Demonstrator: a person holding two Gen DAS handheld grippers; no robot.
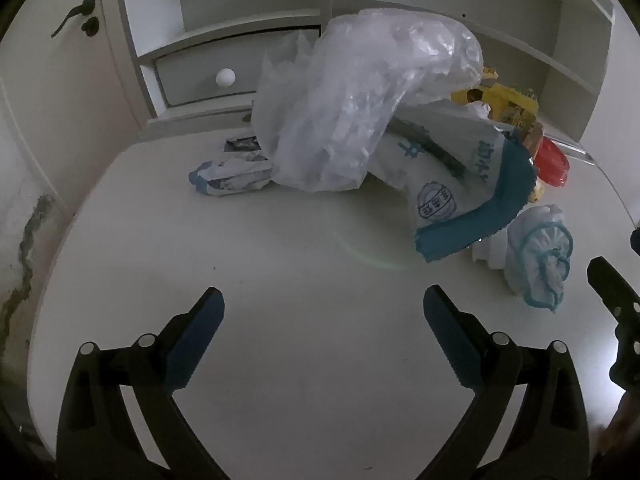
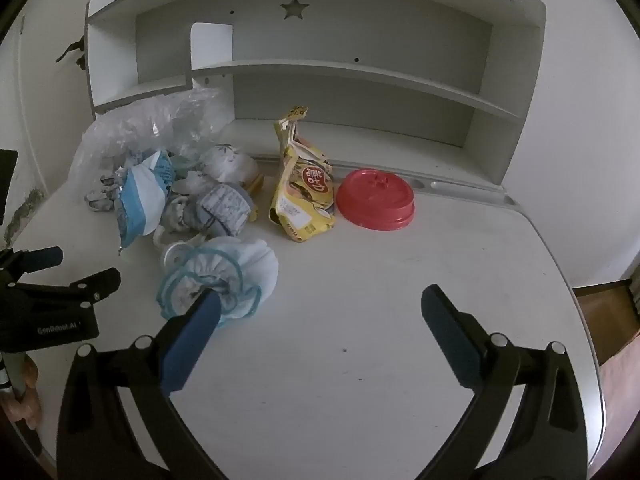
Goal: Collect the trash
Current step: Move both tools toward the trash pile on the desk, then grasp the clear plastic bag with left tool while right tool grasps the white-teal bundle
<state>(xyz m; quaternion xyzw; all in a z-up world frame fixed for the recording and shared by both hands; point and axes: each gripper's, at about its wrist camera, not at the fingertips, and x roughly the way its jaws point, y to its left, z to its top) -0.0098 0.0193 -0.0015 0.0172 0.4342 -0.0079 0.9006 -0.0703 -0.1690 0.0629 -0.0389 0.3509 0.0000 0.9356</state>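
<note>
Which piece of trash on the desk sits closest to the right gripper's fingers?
The white bundle with the blue ruffled trim: the right gripper has its left finger at its edge. The yellow wrapper and red lid lie farther back.

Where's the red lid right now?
In the right wrist view the red lid lies flat on the desk, right of the yellow snack wrapper, below the shelf unit.

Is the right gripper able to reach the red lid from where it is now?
Probably yes. The right gripper is open, and only bare desk lies between it and the red lid. The yellow wrapper lies beside the lid, not in the way.
</note>
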